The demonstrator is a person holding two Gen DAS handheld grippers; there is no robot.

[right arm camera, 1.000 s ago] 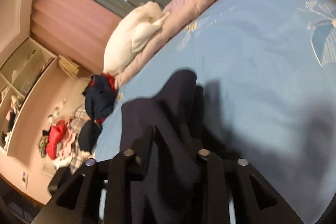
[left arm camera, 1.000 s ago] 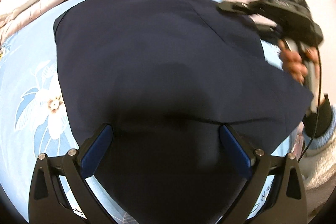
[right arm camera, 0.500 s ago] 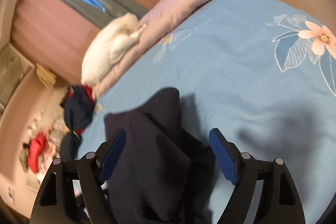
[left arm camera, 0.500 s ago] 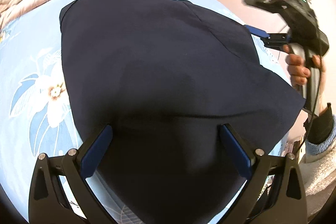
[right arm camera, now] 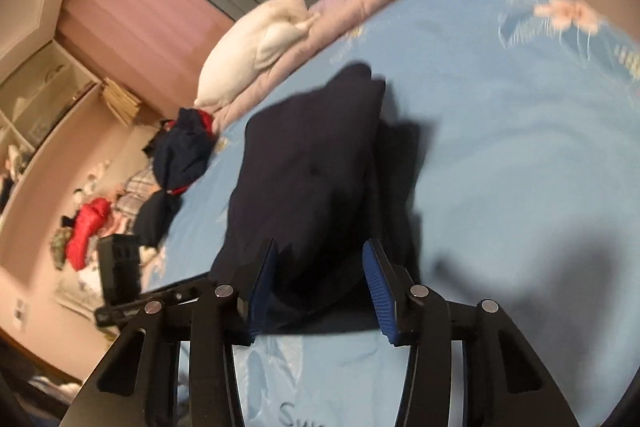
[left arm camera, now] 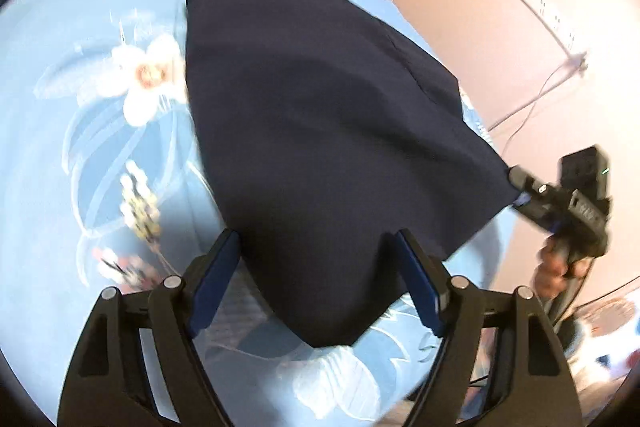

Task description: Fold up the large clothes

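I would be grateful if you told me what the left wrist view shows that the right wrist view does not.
Only the left wrist view shows the wall power strip and the right gripper at the dark garment's corner. Only the right wrist view shows the clothes pile, curtains and white pillow. Both show the garment on the blue floral bedspread, with each gripper's jaws closing around an edge.

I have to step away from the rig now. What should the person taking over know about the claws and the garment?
Left claw: closing, pads either side of the dark garment's near edge, not yet pressing.
Right claw: closing at the garment's right corner, cloth between its pads, no grip yet.
Garment: lies spread on the blue floral bedsheet, already folded to a smaller panel.
Left: secure both corners, make the next fold.
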